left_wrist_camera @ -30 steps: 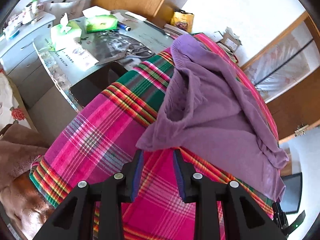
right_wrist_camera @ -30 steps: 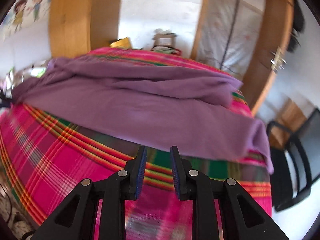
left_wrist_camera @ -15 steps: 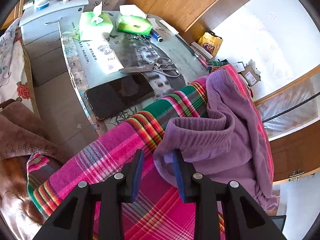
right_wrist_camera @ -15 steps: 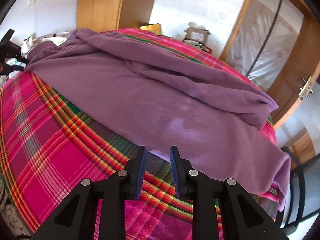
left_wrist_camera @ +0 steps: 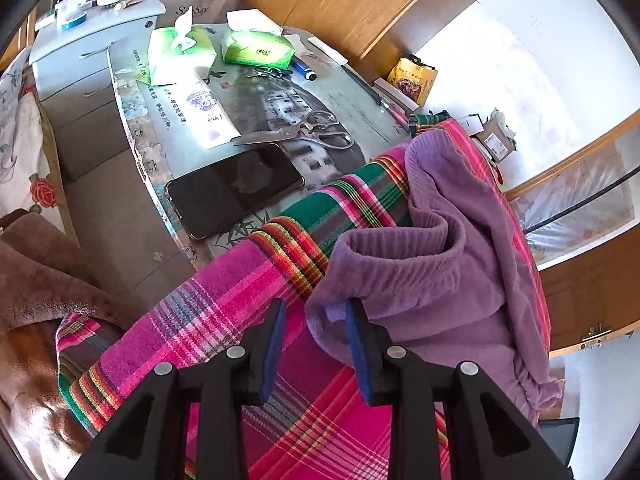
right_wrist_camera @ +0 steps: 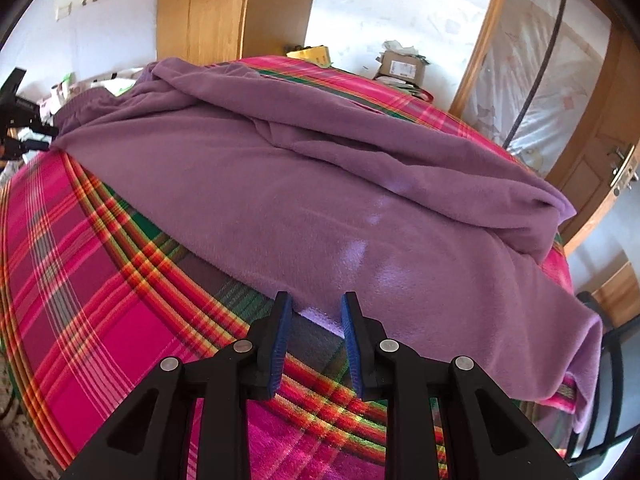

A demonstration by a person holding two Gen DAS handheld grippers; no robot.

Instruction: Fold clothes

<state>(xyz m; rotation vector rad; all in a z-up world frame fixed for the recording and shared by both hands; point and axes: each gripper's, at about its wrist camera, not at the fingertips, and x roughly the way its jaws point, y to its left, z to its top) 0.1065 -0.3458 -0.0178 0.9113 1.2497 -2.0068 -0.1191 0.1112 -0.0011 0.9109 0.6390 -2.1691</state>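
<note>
Left wrist view: purple fleece garment (left_wrist_camera: pixel 452 280) spread over plaid blanket (left_wrist_camera: pixel 224 312), ribbed cuff or waistband curled up at centre, hem corner draped just ahead of left gripper (left_wrist_camera: pixel 314 344). Jaws parted, cloth touching the right-hand pad only, nothing pinched. Right wrist view: same garment (right_wrist_camera: pixel 320 184) lying broad and mostly flat, one long rumpled fold running from 10 to 3 o'clock, far end hanging off the blanket's edge at 4 o'clock; pale worn-looking patches near the near edge. Right gripper (right_wrist_camera: pixel 314 320) also released, near hem sitting right between the pads, blanket (right_wrist_camera: pixel 92 280) showing below. Soft, thick, limp fabric, likely to sag and slip unless taken deep. Judged step: taking hold of the near edge at two places. Best done by sliding one pad under the hem, catching a single layer only, closing both ends at matching depth, lifting level. Beyond the blanket at 11 o'clock, left view: phone (left_wrist_camera: pixel 236 188), scissors (left_wrist_camera: pixel 308 132), tissue packs (left_wrist_camera: pixel 180 50) on counter (left_wrist_camera: pixel 280 100).
</note>
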